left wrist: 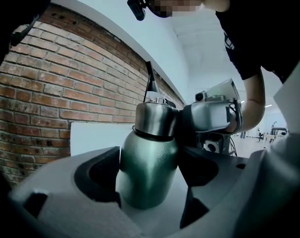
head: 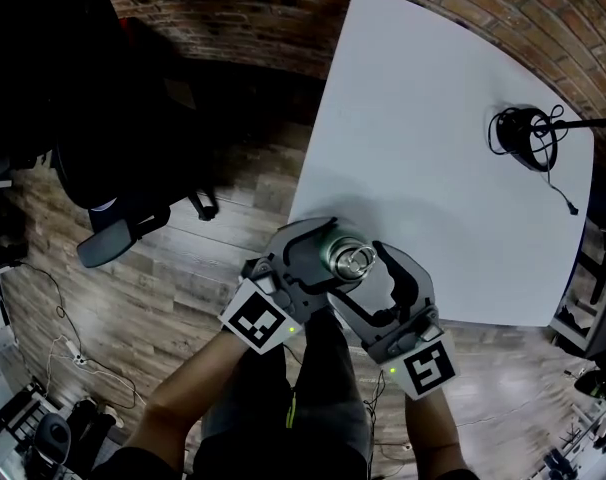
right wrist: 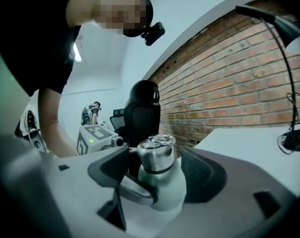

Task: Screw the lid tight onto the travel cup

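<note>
A green travel cup [left wrist: 149, 168] with a steel lid [left wrist: 156, 118] stands at the near left corner of the white table [head: 433, 118]. My left gripper [left wrist: 147, 176] is shut on the cup's body, a pad pressed on either side. In the head view the lid [head: 349, 259] shows from above, with the left gripper [head: 325, 258] at its left and the right gripper [head: 371, 280] at its right. My right gripper [right wrist: 157, 172] stands open around the lid [right wrist: 157, 151], with a gap between the lid and the right-hand pad.
A black lamp base with a coiled cable [head: 526, 134] sits at the table's far right. A dark office chair [head: 118, 213] stands on the wooden floor left of the table. A brick wall [head: 283, 13] runs behind. The cup is close to the table's near edge.
</note>
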Action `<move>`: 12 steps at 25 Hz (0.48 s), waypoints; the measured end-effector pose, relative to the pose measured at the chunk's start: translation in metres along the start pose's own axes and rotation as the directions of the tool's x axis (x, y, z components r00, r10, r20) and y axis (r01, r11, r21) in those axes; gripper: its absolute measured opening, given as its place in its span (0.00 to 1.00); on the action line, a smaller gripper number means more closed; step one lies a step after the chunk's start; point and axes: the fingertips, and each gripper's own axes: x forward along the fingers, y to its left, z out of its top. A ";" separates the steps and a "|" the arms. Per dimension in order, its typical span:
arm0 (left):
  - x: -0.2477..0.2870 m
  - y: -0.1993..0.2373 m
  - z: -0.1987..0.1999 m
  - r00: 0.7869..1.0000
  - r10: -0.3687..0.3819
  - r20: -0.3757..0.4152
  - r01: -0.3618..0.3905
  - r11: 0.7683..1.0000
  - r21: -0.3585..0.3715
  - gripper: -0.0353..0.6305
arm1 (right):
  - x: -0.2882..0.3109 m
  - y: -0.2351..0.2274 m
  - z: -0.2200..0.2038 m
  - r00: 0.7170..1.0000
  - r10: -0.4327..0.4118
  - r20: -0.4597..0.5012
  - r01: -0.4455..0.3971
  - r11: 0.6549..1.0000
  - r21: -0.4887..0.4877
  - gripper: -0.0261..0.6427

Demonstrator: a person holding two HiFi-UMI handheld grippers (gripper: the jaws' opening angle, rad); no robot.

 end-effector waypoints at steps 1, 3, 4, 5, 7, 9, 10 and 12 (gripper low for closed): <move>0.000 0.000 0.000 1.000 -0.001 -0.002 0.001 1.000 0.000 0.59 | 0.000 -0.002 0.002 1.000 0.030 -0.005 -0.030 0.999 -0.013 0.49; 0.000 0.000 0.000 1.000 -0.002 -0.001 0.002 1.000 -0.001 0.59 | 0.001 -0.005 0.005 0.996 0.091 -0.019 -0.091 0.995 -0.037 0.49; 0.000 0.000 0.001 1.000 -0.002 0.001 0.002 1.000 -0.001 0.59 | 0.002 -0.004 0.006 0.992 0.125 -0.025 -0.126 0.991 -0.043 0.49; 0.000 0.000 0.001 1.000 -0.002 0.003 0.002 1.000 -0.001 0.59 | 0.003 -0.004 0.007 0.987 0.157 -0.028 -0.159 0.986 -0.048 0.49; 0.001 0.000 0.001 1.000 -0.003 0.003 0.003 1.000 0.000 0.59 | 0.007 -0.002 0.008 0.978 0.205 -0.036 -0.207 0.976 -0.066 0.49; 0.001 0.000 0.001 1.000 -0.006 0.001 0.006 1.000 0.004 0.59 | 0.011 -0.001 0.008 0.971 0.233 -0.050 -0.236 0.968 -0.087 0.49; 0.000 0.000 0.001 1.000 -0.008 0.001 0.008 1.000 0.004 0.59 | 0.013 0.001 0.008 0.968 0.244 -0.054 -0.248 0.964 -0.096 0.49; 0.000 0.000 0.001 1.000 -0.009 0.001 0.009 1.000 0.002 0.59 | 0.015 0.004 0.008 0.963 0.261 -0.063 -0.266 0.958 -0.106 0.45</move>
